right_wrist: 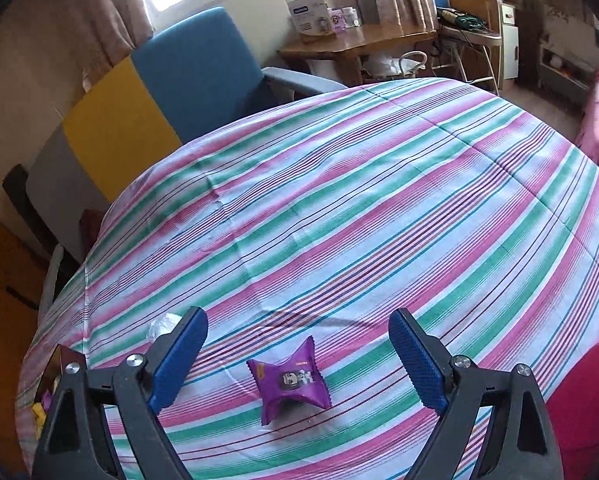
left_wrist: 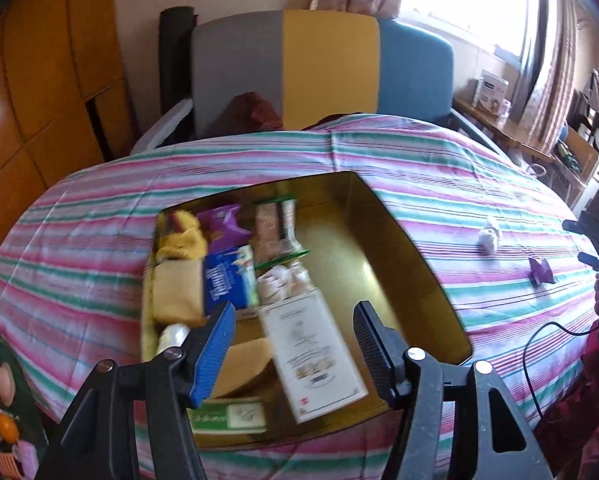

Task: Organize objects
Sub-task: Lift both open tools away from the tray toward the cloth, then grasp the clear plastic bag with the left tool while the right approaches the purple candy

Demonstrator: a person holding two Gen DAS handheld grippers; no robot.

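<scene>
The right hand-held gripper hangs over the striped cloth of the surface with its blue pads spread wide and nothing between them pressed; a small purple snack packet lies flat on the cloth in the gap, apart from both pads. The packet's long axis runs slightly diagonally, from lower left to upper right in the right wrist view, its crimped ends flaring at the corners and its printed face up. From the left wrist view the same packet sits far right on the cloth, with a crumpled white wrapper near it, both well apart from the box. The left hand-held gripper hovers above that open, gold-lined box, jaws partly open and empty. Below it lies a white carton, its long axis tilted from upper left to lower right. Packed along the box's left side are a blue packet, yellow items and another purple packet.
</scene>
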